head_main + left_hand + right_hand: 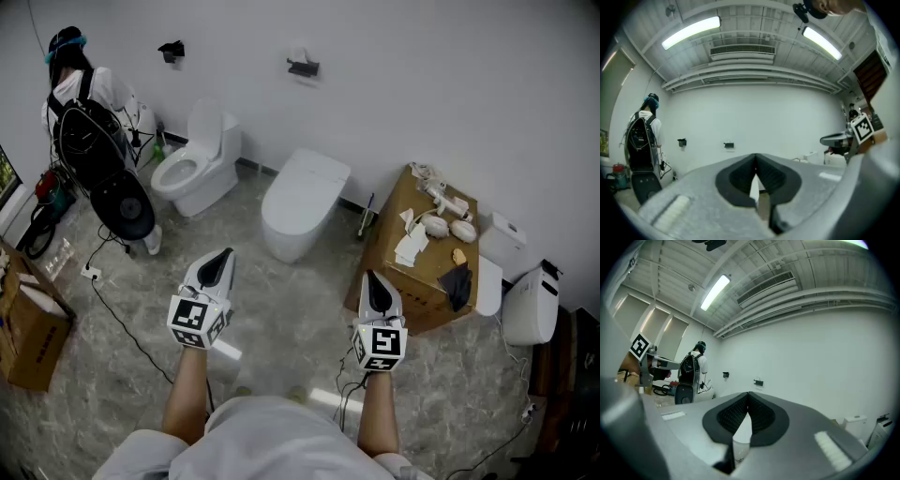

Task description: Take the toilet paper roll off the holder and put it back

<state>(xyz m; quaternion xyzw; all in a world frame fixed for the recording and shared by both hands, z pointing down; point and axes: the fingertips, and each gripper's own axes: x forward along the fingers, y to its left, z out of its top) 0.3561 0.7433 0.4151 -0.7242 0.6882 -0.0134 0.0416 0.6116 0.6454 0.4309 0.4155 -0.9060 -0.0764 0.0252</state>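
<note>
A black toilet paper holder (302, 67) is fixed high on the far white wall, with what looks like a pale roll (298, 54) on top of it, too small to be sure. The holder also shows in the left gripper view (729, 145) and the right gripper view (758, 382). My left gripper (223, 255) and right gripper (372, 277) are held level over the floor, well short of the wall. Each is shut with nothing between its jaws, as the left gripper (755, 155) and right gripper (748, 393) show in their own views.
Two white toilets (199, 164) (300, 202) stand between me and the wall. A person with a backpack (89, 112) stands at far left by a second wall fixture (172, 50). A cardboard box (422, 281) carrying small items sits at right. Cables (122, 323) cross the floor.
</note>
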